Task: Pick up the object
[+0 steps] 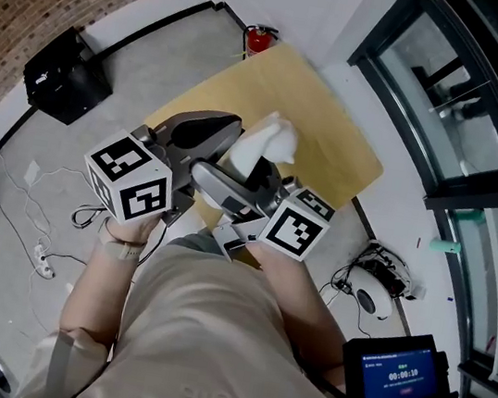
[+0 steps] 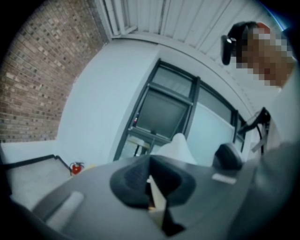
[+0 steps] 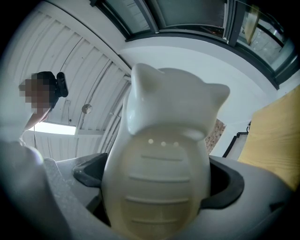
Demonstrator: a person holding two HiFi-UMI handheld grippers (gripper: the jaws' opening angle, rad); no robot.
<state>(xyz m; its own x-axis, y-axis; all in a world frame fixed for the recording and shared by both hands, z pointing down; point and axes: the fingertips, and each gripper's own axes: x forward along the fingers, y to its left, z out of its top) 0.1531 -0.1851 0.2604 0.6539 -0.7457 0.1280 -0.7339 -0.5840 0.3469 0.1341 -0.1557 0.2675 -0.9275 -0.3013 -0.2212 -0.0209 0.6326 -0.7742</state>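
Observation:
A white, cat-shaped figurine [image 3: 161, 159] with two ear points and a ribbed belly fills the right gripper view. My right gripper [image 3: 159, 187] is shut on it, with the wide-set dark pads [image 3: 89, 173] pressing on both its sides. In the head view the figurine [image 1: 262, 144] is held up over the yellow wooden table [image 1: 334, 132], close to the person's chest, in the right gripper [image 1: 255, 174]. Just to its left, my left gripper [image 1: 205, 130] is shut with nothing in it. In the left gripper view the jaws of the left gripper [image 2: 151, 180] meet, and the figurine's tip [image 2: 180, 145] shows behind them.
A red fire extinguisher [image 1: 258, 40] stands beyond the table's far corner. A black box [image 1: 67, 76] sits on the floor at left, with cables and a power strip [image 1: 43, 255] nearby. A screen device [image 1: 398, 381] is at lower right. Glass doors [image 1: 471, 97] run along the right.

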